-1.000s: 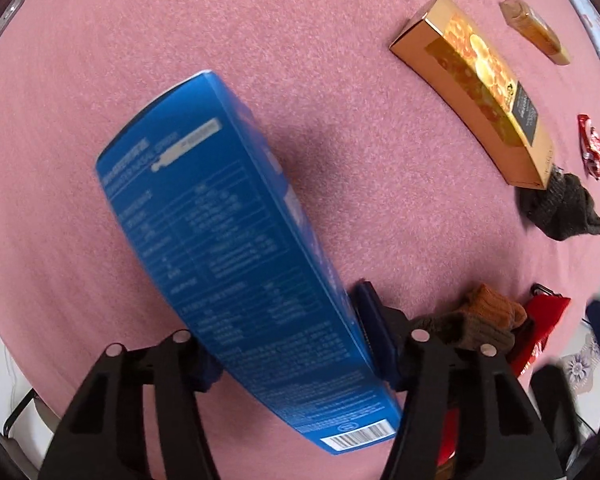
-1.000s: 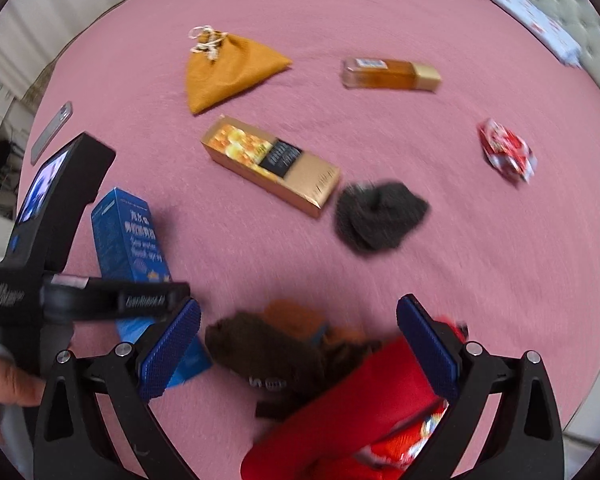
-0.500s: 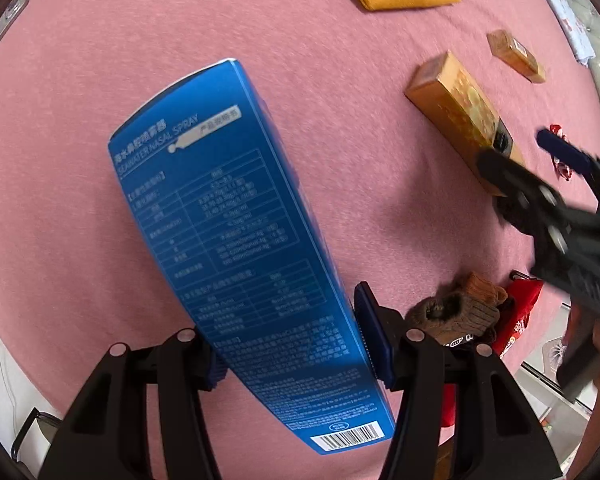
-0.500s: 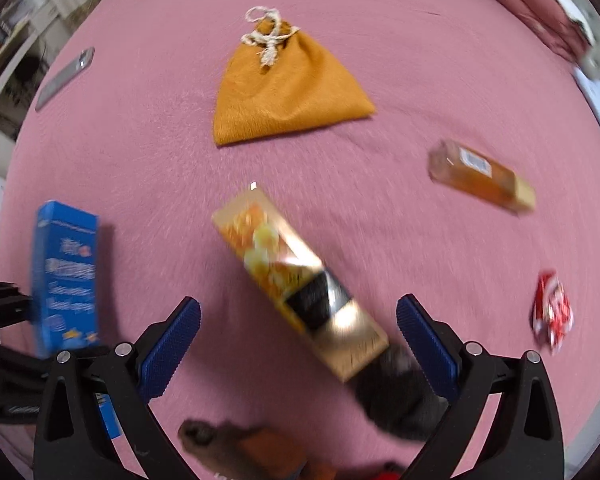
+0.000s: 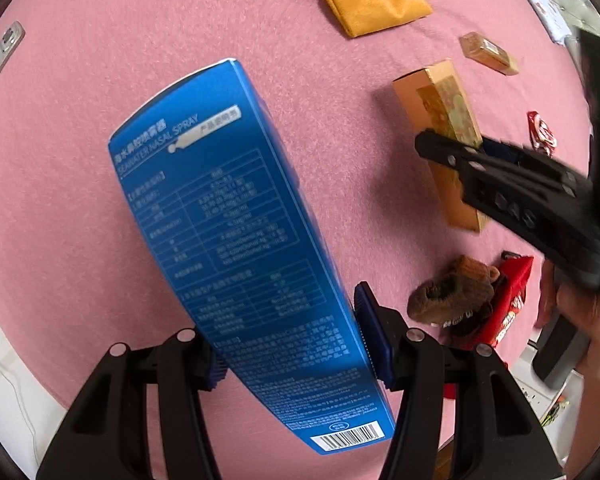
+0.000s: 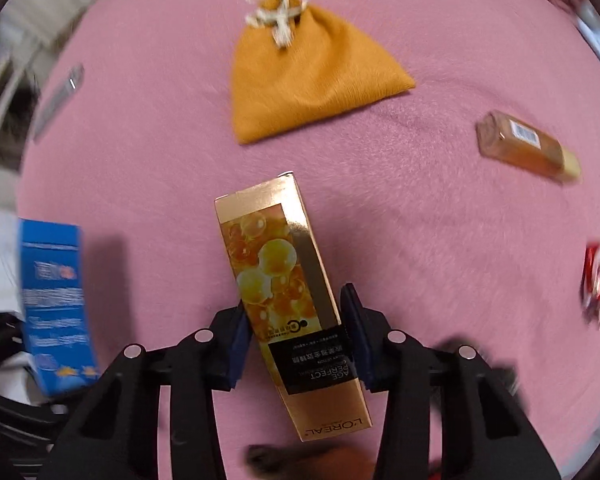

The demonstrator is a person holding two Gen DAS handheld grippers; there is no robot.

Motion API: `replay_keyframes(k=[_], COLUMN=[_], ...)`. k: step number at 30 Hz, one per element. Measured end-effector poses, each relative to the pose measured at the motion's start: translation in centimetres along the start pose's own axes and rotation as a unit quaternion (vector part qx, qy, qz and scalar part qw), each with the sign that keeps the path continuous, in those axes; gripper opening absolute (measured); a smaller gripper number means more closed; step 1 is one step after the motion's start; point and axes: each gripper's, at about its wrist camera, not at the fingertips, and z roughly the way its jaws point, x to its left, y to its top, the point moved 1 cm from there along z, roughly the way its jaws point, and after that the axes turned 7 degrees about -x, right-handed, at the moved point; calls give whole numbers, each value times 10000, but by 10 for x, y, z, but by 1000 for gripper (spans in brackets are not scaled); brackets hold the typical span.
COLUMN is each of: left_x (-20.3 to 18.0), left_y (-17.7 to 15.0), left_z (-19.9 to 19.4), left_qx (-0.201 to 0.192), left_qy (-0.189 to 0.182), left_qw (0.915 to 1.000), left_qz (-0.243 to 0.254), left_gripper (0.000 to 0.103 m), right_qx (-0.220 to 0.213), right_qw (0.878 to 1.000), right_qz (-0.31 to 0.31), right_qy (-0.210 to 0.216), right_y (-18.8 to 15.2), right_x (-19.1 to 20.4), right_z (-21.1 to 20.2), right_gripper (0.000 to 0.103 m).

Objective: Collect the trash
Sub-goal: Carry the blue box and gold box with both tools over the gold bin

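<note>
Gold box [image 6: 296, 312]: lies on the pink cover [image 6: 420, 240], long axis running from 6 toward 12 in the right wrist view. A second ago my right gripper [image 6: 296, 340] was wide open over socks and a red pack; half a second ago it was open above this box. Now its blue pads sit against both long sides, at about the lower third. I read that as clenched on the box, though whether the box has left the cover I cannot tell.

Blue box [image 5: 236, 248]: clamped in my left gripper [image 5: 288, 344], tilted up toward 11 with the barcode end nearest the camera. The grip matches the earlier frames; only the camera has swung, so the pouch now shows. In the right view the same box stands at 9, blurred.

Meaning for the task: both grippers are loaded, so two pieces of trash are in hand and the next move is probably a carry to a bin, which I do not see.

Left on the cover:
- orange pouch [image 6: 304, 76], at 12, tied, well apart from the gold box
- amber bottle [image 6: 528, 148], at 2
- red wrapper [image 6: 598, 284], at 3, blurred
- socks [image 5: 452, 296] and red pack [image 5: 508, 304], at 4 in the left view, touching
</note>
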Motion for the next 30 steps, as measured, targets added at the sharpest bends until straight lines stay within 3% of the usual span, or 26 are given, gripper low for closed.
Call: replay_keyframes(k=[9, 16, 24, 30], left_x=[-25, -53, -85, -120], left_y=[-41, -100, -183, -242], left_z=[-30, -67, -87, -91], left_qx=[-138, -87, 129, 279], left_qy=[22, -165, -422, -561], left_qw=[9967, 9845, 9594, 9305], left_qz=[801, 1746, 2786, 3610], left_gripper=[55, 55, 55, 55], right_qx=[-423, -731, -1215, -1525], right_qw=[9880, 9605, 9217, 8864], right_qz=[1463, 2686, 3674, 4331], right_qy=[247, 14, -258, -585], right_y=[-83, -160, -270, -351], right_x=[23, 31, 48, 55], right_z=[-78, -135, -208, -252], right_gripper=[41, 41, 41, 42])
